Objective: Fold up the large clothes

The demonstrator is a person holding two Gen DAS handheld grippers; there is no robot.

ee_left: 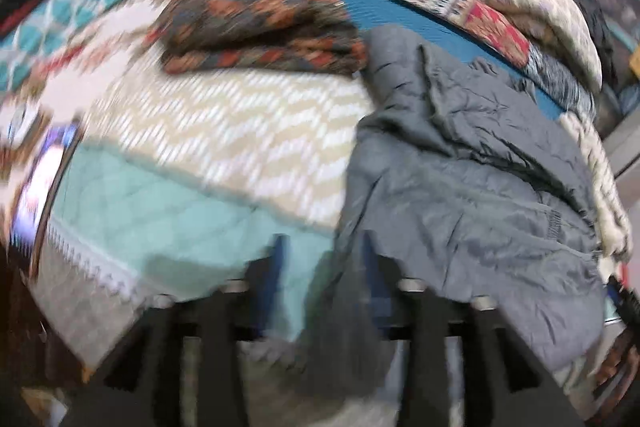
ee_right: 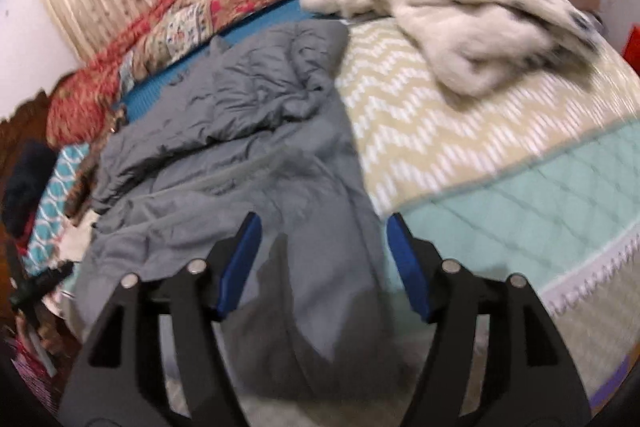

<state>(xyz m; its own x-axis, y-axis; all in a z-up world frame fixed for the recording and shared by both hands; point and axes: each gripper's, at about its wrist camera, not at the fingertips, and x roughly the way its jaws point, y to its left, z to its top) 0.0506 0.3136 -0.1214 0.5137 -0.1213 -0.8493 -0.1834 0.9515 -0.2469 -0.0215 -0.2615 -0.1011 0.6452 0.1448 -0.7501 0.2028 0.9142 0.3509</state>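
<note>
Two grippers hung over the grey puffer jacket point(ee_right: 248, 155), which lay crumpled on the chevron bedspread point(ee_right: 460, 131). The right gripper point(ee_right: 322, 263) stood released, its jaws on both sides of the lower hem without pressing. The left gripper point(ee_left: 320, 267) was blurred; its jaws looked parted, empty. A good fold probably needed both to pinch the hem edge at matching corners and lift evenly.

Grey puffy quilted jacket point(ee_right: 256, 147), lg, lies crumpled & unfolded on bed w/ zigzag-pattern cover point(ee_right: 460, 131), near front edge. Upper part bunched in folds toward blue sheet point(ee_right: 280, 15); lower hem spread flatter, hanging over the bed edge.
</note>
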